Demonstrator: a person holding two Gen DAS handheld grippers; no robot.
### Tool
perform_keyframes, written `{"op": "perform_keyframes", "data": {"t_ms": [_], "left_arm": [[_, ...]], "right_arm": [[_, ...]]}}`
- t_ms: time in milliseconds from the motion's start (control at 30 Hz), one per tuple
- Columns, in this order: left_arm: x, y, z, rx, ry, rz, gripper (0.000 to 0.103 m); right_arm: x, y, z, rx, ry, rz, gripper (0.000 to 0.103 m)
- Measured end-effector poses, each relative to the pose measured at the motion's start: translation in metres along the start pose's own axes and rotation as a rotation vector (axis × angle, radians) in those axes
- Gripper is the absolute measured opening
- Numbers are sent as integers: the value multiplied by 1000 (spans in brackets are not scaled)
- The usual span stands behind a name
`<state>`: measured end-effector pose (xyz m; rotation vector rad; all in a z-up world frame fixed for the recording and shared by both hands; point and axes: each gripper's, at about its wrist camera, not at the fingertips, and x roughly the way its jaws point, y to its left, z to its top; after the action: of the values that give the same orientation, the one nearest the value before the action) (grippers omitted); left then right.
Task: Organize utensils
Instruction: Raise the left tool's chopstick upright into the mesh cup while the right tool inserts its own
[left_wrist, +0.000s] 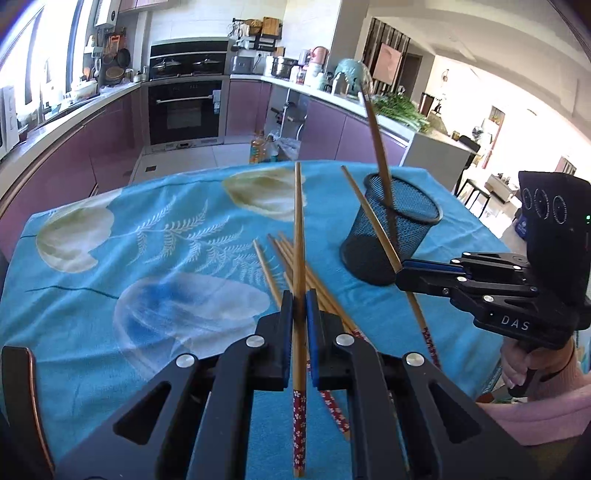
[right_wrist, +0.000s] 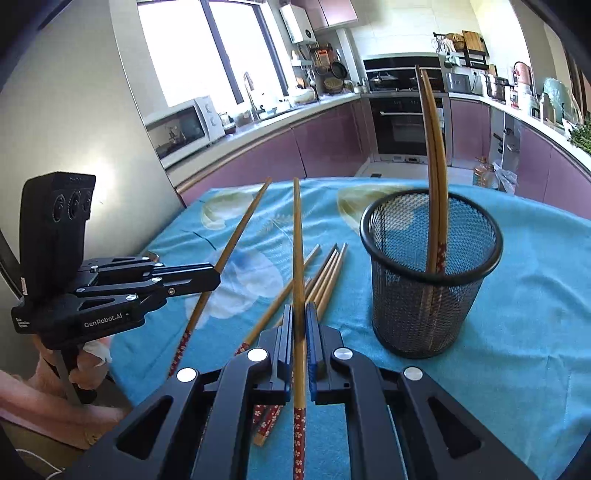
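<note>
A black mesh cup (left_wrist: 397, 225) (right_wrist: 430, 273) stands upright on the blue cloth with two chopsticks (right_wrist: 436, 166) leaning in it. My left gripper (left_wrist: 299, 310) is shut on one wooden chopstick (left_wrist: 298, 236) with a red flowered end, held above the table. My right gripper (right_wrist: 300, 321) is shut on another chopstick (right_wrist: 297, 243); in the left wrist view it (left_wrist: 400, 275) holds that chopstick (left_wrist: 373, 218) in front of the cup. Several loose chopsticks (left_wrist: 291, 258) (right_wrist: 325, 273) lie on the cloth between the grippers.
The table has a blue floral cloth (left_wrist: 155, 236) (right_wrist: 524, 332). Behind it are purple kitchen cabinets (left_wrist: 92, 155), an oven (left_wrist: 184, 110) and a microwave (right_wrist: 181, 125). The person's hands hold both gripper handles at the table's near edge.
</note>
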<state>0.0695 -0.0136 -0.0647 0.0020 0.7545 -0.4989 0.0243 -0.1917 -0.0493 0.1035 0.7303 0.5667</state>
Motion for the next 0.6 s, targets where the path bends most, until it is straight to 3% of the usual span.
{"op": "perform_keyframes", "data": {"t_ms": [133,600], "left_arm": [[-18,-4,7,3,-43,-56,8],[-61,-17,30,15,-180,-149,8]], "right_arm": [[-15,-1,4,8,-40,15,6],[-53,-12,20,15,-155,40,6]]}}
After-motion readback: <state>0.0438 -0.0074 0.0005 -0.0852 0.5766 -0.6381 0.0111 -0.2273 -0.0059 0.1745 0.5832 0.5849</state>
